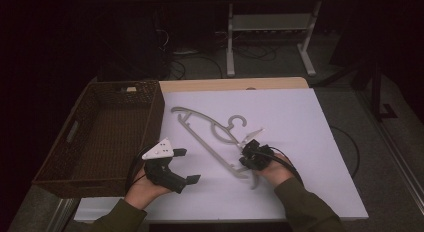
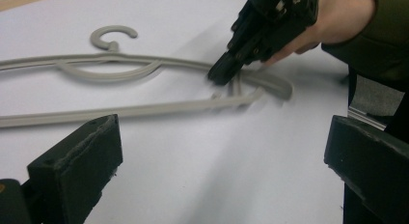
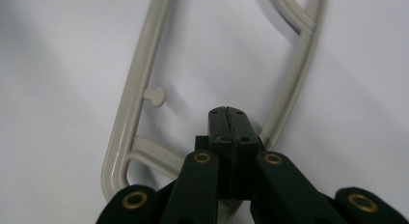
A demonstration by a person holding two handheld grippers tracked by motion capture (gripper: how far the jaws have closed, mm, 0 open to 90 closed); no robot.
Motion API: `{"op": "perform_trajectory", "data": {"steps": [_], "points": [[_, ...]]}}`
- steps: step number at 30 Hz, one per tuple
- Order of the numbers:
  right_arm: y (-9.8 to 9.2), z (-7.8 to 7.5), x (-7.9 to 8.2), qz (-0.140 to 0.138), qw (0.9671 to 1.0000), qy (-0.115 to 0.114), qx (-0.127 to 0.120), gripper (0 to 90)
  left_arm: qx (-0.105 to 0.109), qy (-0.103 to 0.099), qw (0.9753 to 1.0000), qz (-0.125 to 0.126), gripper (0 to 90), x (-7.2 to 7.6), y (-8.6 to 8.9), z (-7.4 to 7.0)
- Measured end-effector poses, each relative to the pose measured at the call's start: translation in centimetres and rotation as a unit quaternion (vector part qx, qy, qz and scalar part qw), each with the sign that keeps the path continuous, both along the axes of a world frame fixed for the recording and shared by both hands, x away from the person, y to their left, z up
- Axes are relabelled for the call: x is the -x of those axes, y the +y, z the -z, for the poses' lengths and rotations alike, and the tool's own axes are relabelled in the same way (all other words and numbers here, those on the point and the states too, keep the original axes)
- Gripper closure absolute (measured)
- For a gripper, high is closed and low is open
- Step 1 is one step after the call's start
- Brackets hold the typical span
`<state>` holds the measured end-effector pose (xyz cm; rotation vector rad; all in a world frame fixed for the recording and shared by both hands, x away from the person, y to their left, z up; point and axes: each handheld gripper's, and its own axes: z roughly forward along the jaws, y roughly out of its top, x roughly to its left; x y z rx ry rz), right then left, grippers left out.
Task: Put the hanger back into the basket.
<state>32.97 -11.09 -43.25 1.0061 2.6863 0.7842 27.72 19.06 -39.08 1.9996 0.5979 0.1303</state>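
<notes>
Now your right claw [image 1: 248,154] pinches shut at one end of the grey hanger [image 1: 210,134] lying flat on the white counter [image 1: 300,142] (basket [image 1: 100,137] just left); check its grip before lifting. Left claw [image 1: 187,166] waits wide open.

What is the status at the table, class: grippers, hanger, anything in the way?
Left gripper open, hovering over white sheet. Right gripper shut, tips at grey plastic hanger, grip unclear. Wicker basket on the left, apart from hanger.
</notes>
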Motion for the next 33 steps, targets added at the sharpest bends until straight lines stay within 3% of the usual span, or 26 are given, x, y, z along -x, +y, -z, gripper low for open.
{"op": "perform_trajectory", "data": {"steps": [7, 14, 18, 24, 28, 33], "points": [[-5.3, 0.0, -0.4, 0.051, 0.9986, -0.002, 0.013, 89.7, -0.001, 0.001, 1.0, 0.001, 0.0, 0.0, -0.2, 0.0], [-10.5, -0.2, -1.2, 0.118, 0.9928, -0.011, 0.015, 89.7, 0.0, 0.001, 1.0, 0.001, 0.0, 0.0, -0.2, 0.0], [-12.0, -0.2, -1.5, 0.138, 0.9904, -0.003, 0.001, 89.7, -0.003, 0.002, 1.0, 0.002, 0.0, -0.1, -0.3, 0.1], [-10.5, -1.8, -1.9, 0.12, 0.9917, -0.019, -0.042, 89.6, 0.0, 0.005, 1.0, 0.002, 0.0, -0.1, -0.4, 0.1], [-7.5, -2.3, -3.0, 0.081, 0.9943, -0.024, -0.064, 89.6, -0.002, 0.004, 1.0, 0.004, 0.0, -0.1, -0.4, 0.1], [-3.2, -1.9, -5.2, 0.047, 0.996, -0.033, -0.068, 89.6, 0.003, 0.004, 1.0, 0.003, 0.0, -0.2, -0.3, 0.1]]}}
